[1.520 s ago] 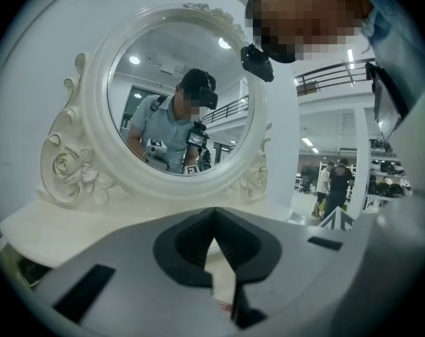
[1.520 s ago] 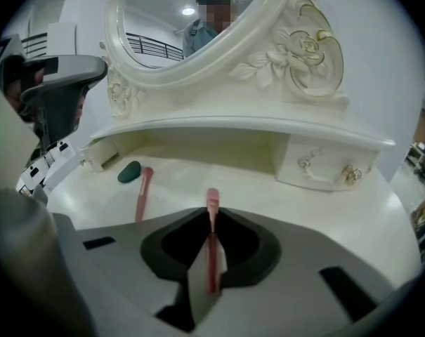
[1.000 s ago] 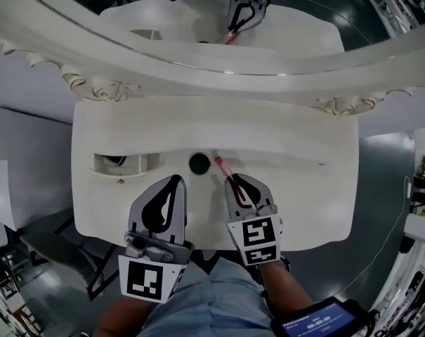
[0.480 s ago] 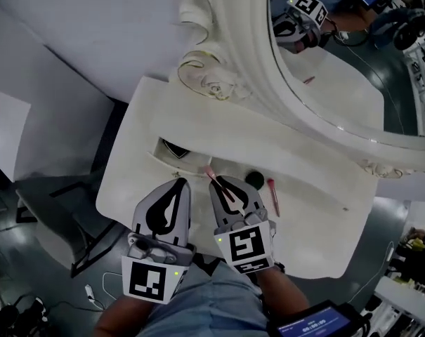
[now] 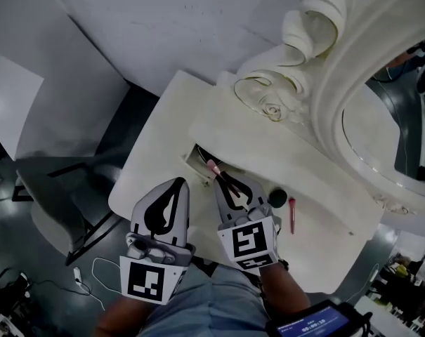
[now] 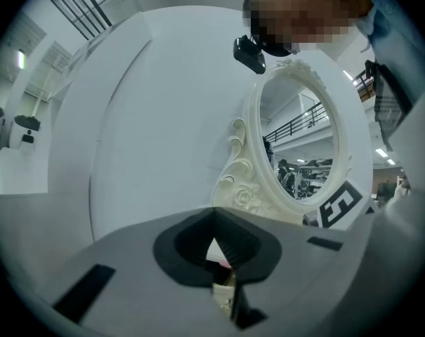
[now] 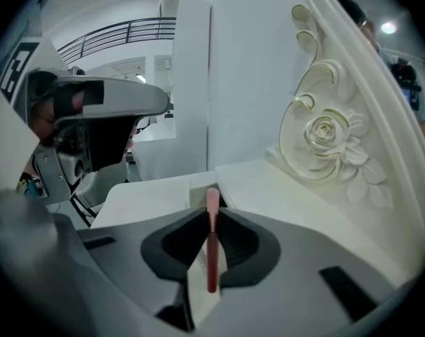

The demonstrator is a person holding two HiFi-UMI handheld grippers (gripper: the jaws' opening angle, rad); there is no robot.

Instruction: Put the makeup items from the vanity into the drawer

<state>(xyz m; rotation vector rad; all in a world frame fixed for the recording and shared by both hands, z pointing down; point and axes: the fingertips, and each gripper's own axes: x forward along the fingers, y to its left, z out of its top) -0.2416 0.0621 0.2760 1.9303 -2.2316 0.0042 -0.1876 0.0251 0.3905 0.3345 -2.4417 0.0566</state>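
Pink stick (image 5: 214, 169) has neared drawer (image 5: 198, 157), clamped in right hand-held gripper (image 5: 231, 182).

The open drawer (image 5: 194, 161) lies clear at near left, while the carved mirror frame (image 5: 303, 62) walls the far right, with a dark pot (image 5: 278, 198) and red stick (image 5: 291, 215) near right.

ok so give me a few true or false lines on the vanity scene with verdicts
1. The right gripper is clamped on a pink makeup stick. True.
2. The left gripper holds a red stick. False: nothing is between its jaws.
3. The drawer is closed. False: it stands open.
4. A red stick and a dark round item lie on the vanity top. True.
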